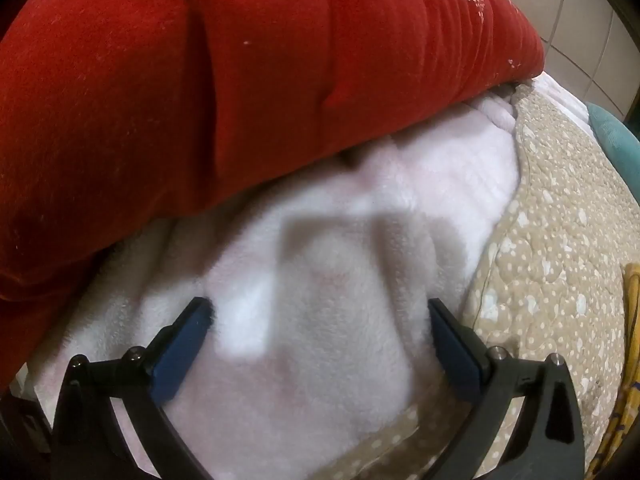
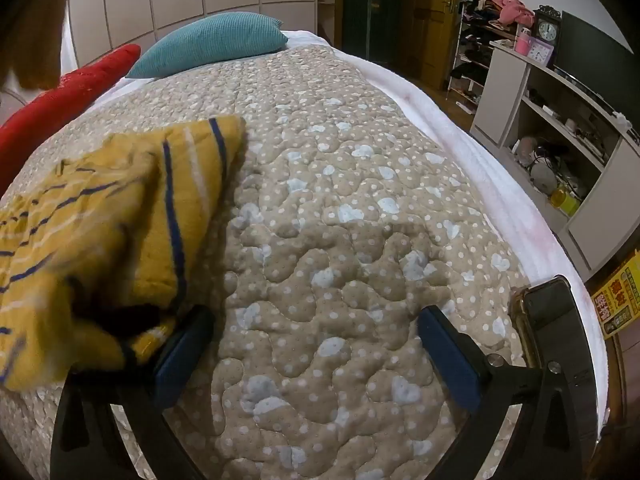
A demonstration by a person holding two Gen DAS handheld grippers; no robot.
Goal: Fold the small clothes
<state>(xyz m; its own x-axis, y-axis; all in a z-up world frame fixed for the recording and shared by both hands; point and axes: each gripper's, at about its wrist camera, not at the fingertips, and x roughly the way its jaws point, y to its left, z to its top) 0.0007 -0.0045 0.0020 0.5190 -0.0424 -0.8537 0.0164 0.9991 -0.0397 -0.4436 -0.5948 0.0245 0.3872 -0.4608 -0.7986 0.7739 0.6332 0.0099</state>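
both grippers open; yellow garment [image 2: 100,216] perhaps touching right gripper [image 2: 316,332]

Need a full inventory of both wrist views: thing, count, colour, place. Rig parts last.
striped garment: 1, mustard with navy and white stripes, crumpled on the quilt, left of the right gripper
quilt: 1, beige with white dots, covers the bed
fleece blanket: 1, pale pink-white, under the quilt and the red cushion
red cushion: 1, red, bed's left side
teal pillow: 1, teal, far end of bed
phone: 1, dark, bed's right edge
shelf unit: 1, white, right wall, cluttered
clock: 1, dark, on the shelf unit
left gripper: 1, black, blue fingers, open over the fleece
right gripper: 1, same, open over the quilt
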